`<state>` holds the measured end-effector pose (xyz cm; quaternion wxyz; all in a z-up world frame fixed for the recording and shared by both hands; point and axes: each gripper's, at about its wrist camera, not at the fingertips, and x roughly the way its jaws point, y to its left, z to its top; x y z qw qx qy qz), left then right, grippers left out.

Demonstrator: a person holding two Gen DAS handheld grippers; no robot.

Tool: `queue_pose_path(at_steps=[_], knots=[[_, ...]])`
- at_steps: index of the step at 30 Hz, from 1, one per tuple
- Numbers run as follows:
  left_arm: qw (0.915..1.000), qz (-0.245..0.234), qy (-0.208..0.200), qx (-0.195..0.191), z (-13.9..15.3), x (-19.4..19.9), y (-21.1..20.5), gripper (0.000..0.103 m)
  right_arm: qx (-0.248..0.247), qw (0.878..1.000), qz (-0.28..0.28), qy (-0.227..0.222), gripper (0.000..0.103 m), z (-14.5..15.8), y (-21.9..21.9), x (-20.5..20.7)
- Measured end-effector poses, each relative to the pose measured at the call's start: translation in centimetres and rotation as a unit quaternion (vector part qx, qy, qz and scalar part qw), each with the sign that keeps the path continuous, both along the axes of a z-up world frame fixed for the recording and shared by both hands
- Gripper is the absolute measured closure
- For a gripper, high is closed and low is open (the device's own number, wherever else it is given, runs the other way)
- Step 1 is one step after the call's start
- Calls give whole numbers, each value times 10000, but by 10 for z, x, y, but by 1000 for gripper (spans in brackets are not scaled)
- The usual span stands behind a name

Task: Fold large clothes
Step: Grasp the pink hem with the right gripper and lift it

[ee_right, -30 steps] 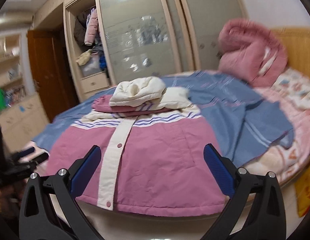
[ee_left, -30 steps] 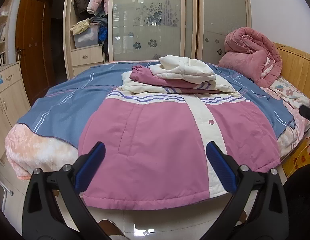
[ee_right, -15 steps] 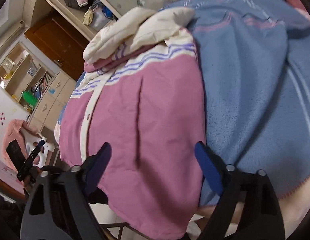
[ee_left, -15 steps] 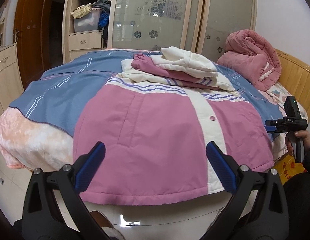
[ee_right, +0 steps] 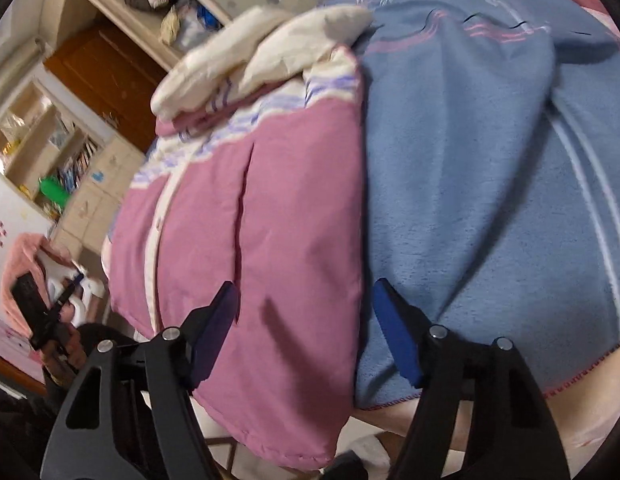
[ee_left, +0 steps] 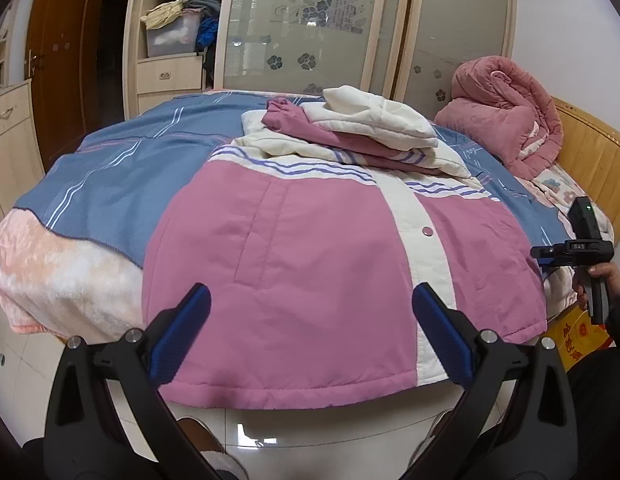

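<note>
A pink and cream padded jacket (ee_left: 310,248) lies spread on the bed, sleeves and hood folded onto its upper part, hem hanging over the near edge. My left gripper (ee_left: 310,304) hangs open just in front of the hem, nothing between its fingers. My right gripper (ee_right: 306,292) straddles the jacket's (ee_right: 270,208) right side edge near the hem corner. Its jaws are closing, with the pink edge between them and the pads not pressing on it. In the left wrist view the right gripper (ee_left: 550,252) shows by that same corner, held in a hand (ee_left: 602,276).
A blue striped blanket (ee_left: 110,184) covers the bed over a peach quilt (ee_left: 50,272). A rolled pink quilt (ee_left: 506,120) sits by the wooden headboard (ee_left: 590,152). Wardrobe (ee_left: 310,24) and drawers stand behind. A yellow box (ee_left: 578,336) and tiled floor (ee_left: 330,436) are below the bed edge.
My right gripper swung down from a high view of the bed to the jacket's right side edge, and its jaws narrowed. The left gripper drifted slightly closer to the hem.
</note>
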<state>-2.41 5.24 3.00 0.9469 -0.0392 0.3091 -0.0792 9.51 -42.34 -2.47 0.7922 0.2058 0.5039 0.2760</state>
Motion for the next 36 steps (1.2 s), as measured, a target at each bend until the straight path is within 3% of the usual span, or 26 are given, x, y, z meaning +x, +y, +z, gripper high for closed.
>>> queue_pose_path(at_steps=[2,5,9,14,16,20,23,24,27,29,32,36], knots=[[10000,-59,-28,-17,1,-1,-2,2,123,9998,144,53,31,-2,5,-1],[9999,-111,-57,-28,3,-4,-1,2,785,9965,248,154,34,-5,0,-7],[9998,-157,-65,-40,3,-5,6,2,1361,9893,291,426,70,-18,-7,-17],[9963,-549,188,-629,6,1,35,2,1874,9774,588,776,71,-30,-3,-29],[9913,-921,433,-839,7,8,53,2,1835,9772,643,858,71,-32,1,-31],[9851,-1161,717,-1047,6,22,89,2,1706,9798,728,742,71,-29,5,-37],[9859,-1124,1120,-530,-8,44,117,2,1827,9797,736,384,89,-9,3,-42],[9857,-1050,1251,-418,-14,50,123,2,1880,9792,721,264,91,-3,2,-43],[9766,-949,1903,-310,-40,73,144,2,1971,9783,640,7,92,12,1,-46],[9676,-1054,2223,-565,-53,83,147,2,2082,9763,579,-96,92,18,1,-46],[9565,-1282,2587,-426,-70,93,133,2,2193,9738,588,-154,92,23,1,-44],[9458,-1659,2748,-492,-82,102,118,2,2202,9735,607,-110,92,23,4,-42]])
